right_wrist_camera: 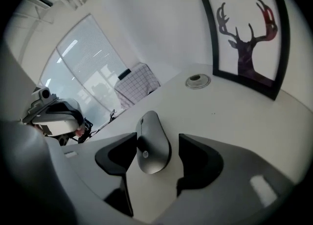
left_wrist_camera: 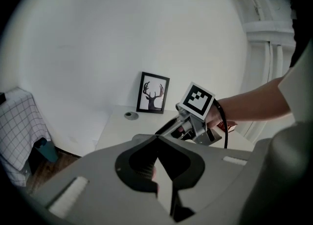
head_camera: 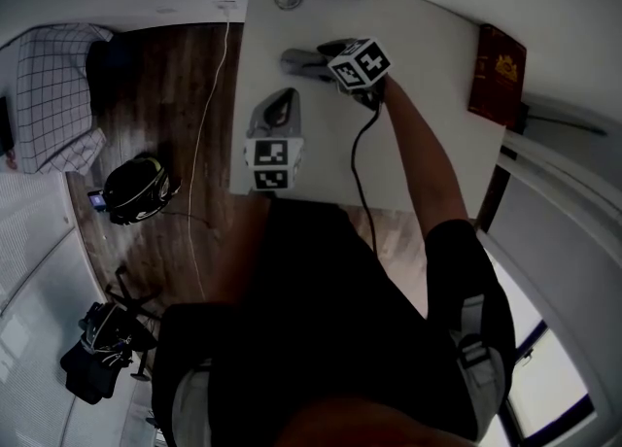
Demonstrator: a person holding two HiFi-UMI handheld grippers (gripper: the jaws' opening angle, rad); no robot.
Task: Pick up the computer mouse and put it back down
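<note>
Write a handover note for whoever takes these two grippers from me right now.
Right gripper: open, one jaw on each side of the computer mouse, not clamped on it.
Left gripper: shut, empty, well away from the mouse.
Mouse: lying flat on the white table.
Done: the right gripper is lined up around the mouse.
Left: close on the mouse, lift it, and set it back down. These views do not show whether a lift has already happened.

The computer mouse (right_wrist_camera: 153,143) looks like smooth grey plastic. The table (right_wrist_camera: 234,114) is white and smooth. The floor (head_camera: 165,105) is dark wood.
</note>
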